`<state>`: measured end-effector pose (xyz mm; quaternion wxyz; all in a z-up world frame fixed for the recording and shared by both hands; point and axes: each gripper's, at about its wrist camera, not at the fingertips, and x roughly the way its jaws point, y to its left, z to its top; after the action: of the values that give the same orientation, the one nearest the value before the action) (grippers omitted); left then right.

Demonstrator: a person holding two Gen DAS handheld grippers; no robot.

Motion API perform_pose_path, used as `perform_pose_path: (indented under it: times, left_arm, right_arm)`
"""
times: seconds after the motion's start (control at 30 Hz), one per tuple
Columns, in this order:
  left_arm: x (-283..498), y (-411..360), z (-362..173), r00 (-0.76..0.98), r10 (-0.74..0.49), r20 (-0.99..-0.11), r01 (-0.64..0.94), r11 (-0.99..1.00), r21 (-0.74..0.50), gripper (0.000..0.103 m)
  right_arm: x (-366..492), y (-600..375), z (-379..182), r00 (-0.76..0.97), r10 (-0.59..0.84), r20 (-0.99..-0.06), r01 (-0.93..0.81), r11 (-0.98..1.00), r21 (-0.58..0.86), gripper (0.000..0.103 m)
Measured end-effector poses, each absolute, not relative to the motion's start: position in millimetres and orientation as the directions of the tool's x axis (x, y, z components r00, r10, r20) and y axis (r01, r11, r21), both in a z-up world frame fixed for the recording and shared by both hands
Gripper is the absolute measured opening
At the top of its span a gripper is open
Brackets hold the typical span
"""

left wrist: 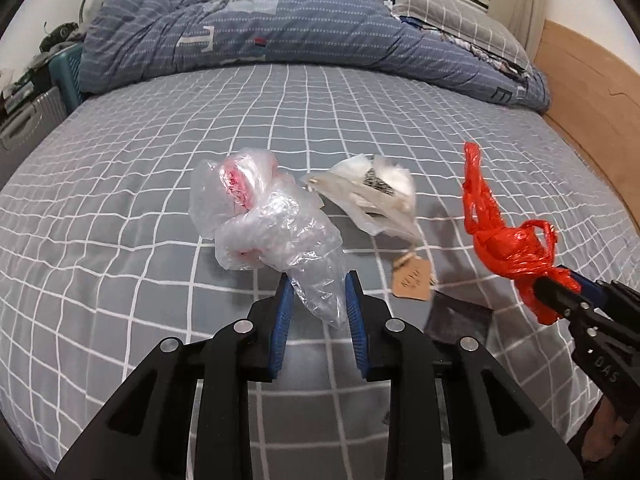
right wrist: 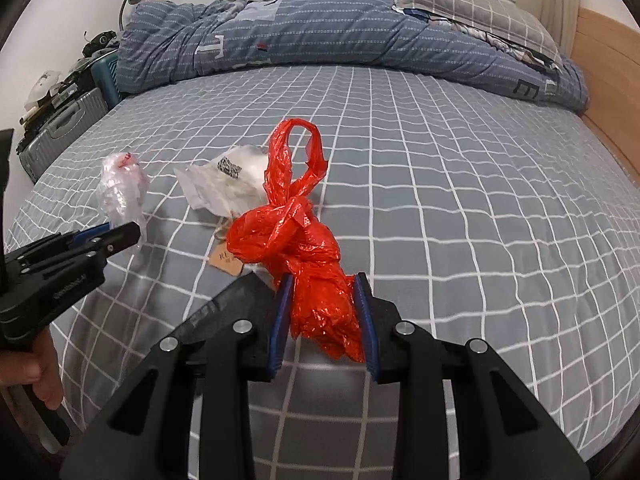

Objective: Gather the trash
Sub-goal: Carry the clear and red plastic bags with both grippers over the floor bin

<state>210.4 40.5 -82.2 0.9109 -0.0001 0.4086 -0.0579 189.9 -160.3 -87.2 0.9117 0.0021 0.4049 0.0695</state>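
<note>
My left gripper [left wrist: 318, 280] is shut on a crumpled clear plastic bag [left wrist: 264, 224] with pink print, held above the grey checked bed sheet [left wrist: 160, 184]. My right gripper [right wrist: 325, 282] is shut on a knotted red plastic bag [right wrist: 296, 220], also lifted. In the left wrist view the red bag [left wrist: 508, 240] and right gripper [left wrist: 560, 284] show at the right. In the right wrist view the clear bag [right wrist: 120, 188] and left gripper [right wrist: 120, 236] show at the left. A white wrapper with a barcode [left wrist: 372, 196] [right wrist: 228, 184] and a brown paper tag [left wrist: 412, 280] [right wrist: 226, 260] lie on the sheet between them.
A dark flat item [left wrist: 460, 316] lies by the tag. A blue quilt [left wrist: 280, 28] and a grey checked pillow [left wrist: 452, 12] lie at the bed's far side. A wooden bed frame [left wrist: 592, 96] runs along the right. A grey suitcase [right wrist: 60, 132] stands left of the bed.
</note>
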Motion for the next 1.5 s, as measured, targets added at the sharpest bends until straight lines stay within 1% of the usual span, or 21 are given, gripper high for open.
perform_pose_path:
  times: [0.23,0.37,0.73,0.97,1.1,1.5]
  left_arm:
    - [188,38,-78,0.672,-0.114,-0.732,0.100,0.993,-0.062,0.026]
    - [171,33,-77,0.685,-0.090,-0.723,0.093,0.995,-0.035,0.026]
    - [139,36,-77,0.678,-0.100,-0.729,0.094,0.994,-0.049,0.026]
    - [123,28,-75,0.687,-0.077,-0.723,0.097,0.995,-0.015,0.026]
    - [116,26,-76,0.689,-0.061,-0.722,0.094,0.996,0.006,0.026]
    - [86,23,-73,0.697,-0.061,-0.714,0.095,0.995,0.009,0.026]
  right_arm:
    - [173,-168,-84,0.674,0.105,-0.731,-0.107,0.993,0.044,0.030]
    - [162,-169,-81,0.681,0.104,-0.725,-0.104,0.994,0.046,0.030]
    - [146,-163,-76,0.693,0.083,-0.716,-0.089,0.996,0.030,0.030]
    - [138,-164,-74,0.701,0.070,-0.709,-0.076,0.997,0.024,0.030]
    - [133,-165,-72,0.700,0.076,-0.710,-0.078,0.996,0.030,0.030]
    - [99,-160,-69,0.695,0.090,-0.713,-0.093,0.995,0.034,0.030]
